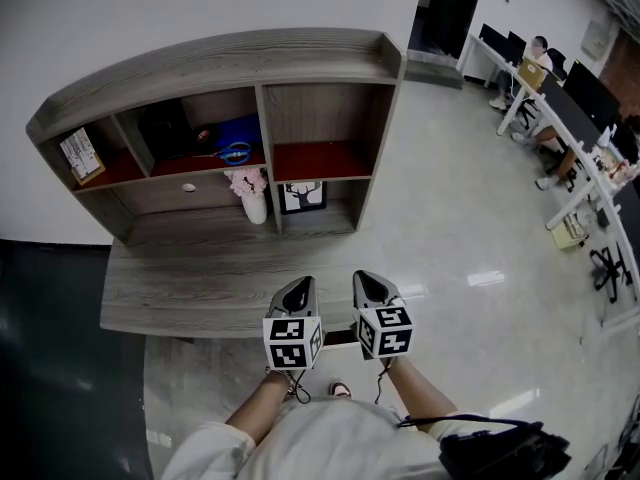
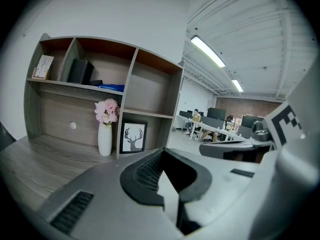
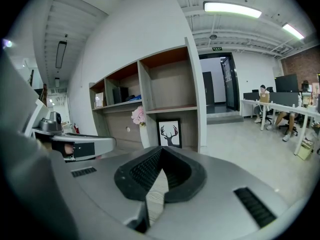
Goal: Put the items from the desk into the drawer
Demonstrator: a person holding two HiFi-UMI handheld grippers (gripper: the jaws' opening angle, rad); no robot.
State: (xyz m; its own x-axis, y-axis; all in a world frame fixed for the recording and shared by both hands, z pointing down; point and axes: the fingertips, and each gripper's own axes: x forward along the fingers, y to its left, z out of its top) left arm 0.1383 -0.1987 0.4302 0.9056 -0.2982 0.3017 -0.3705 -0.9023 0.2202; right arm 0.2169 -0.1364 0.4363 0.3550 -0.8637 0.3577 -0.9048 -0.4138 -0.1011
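Observation:
A grey wooden desk [image 1: 200, 278] carries a hutch of open shelves [image 1: 300, 63]. On the desk stand a white vase of pink flowers [image 1: 250, 194] [image 2: 105, 134] [image 3: 140, 121] and a framed deer picture [image 1: 302, 196] [image 2: 133, 137] [image 3: 170, 133]. A drawer front with a pale knob [image 1: 189, 187] [image 2: 73, 126] sits closed under the left shelves. Blue-handled scissors on a blue item [image 1: 233, 149], a black box [image 1: 165, 128] and a small book [image 1: 80, 155] rest on the shelves. My left gripper [image 1: 300, 284] [image 2: 162, 153] and right gripper [image 1: 368, 279] [image 3: 161, 152] hover side by side at the desk's front edge, both shut and empty.
Right of the desk lies glossy pale floor [image 1: 450, 218]. Office desks with monitors, chairs and seated people [image 1: 560, 118] line the far right. A dark floor area [image 1: 60, 348] lies at the left, and a doorway [image 1: 450, 8] stands behind the hutch.

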